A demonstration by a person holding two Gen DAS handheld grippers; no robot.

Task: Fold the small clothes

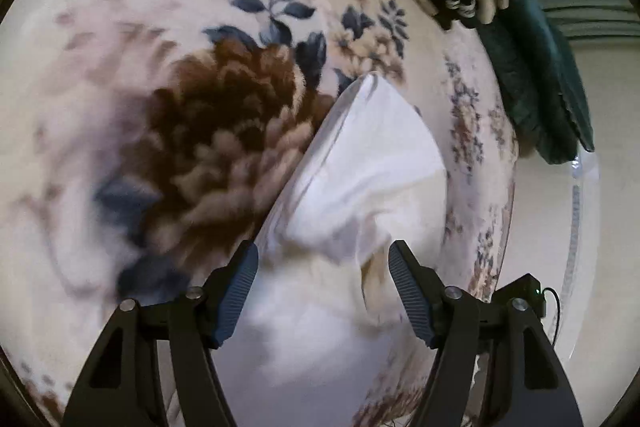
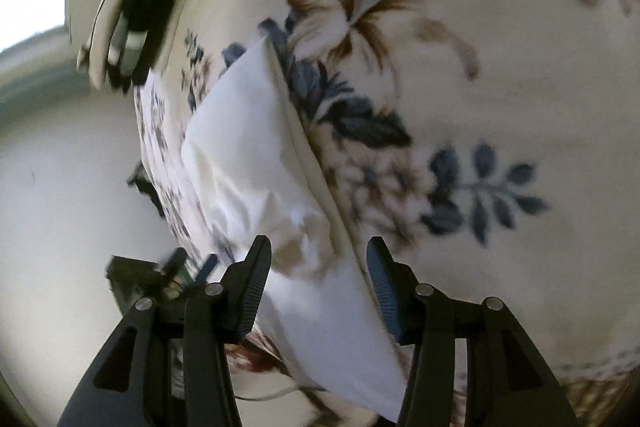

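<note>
A floral fleece blanket (image 1: 120, 75) covers the bed; folded garments lie stacked at its far edge. The white garment (image 1: 372, 163) lies folded on the blanket near that edge. Left gripper (image 1: 323, 291) and right gripper (image 2: 319, 285) stand parted and empty, the cloth just ahead between their jaws. Judged: a fold is just laid; next, regrasp an edge.

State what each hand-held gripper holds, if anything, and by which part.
Nothing is held. The left hand-held gripper and right hand-held gripper are open above the white cloth.
</note>
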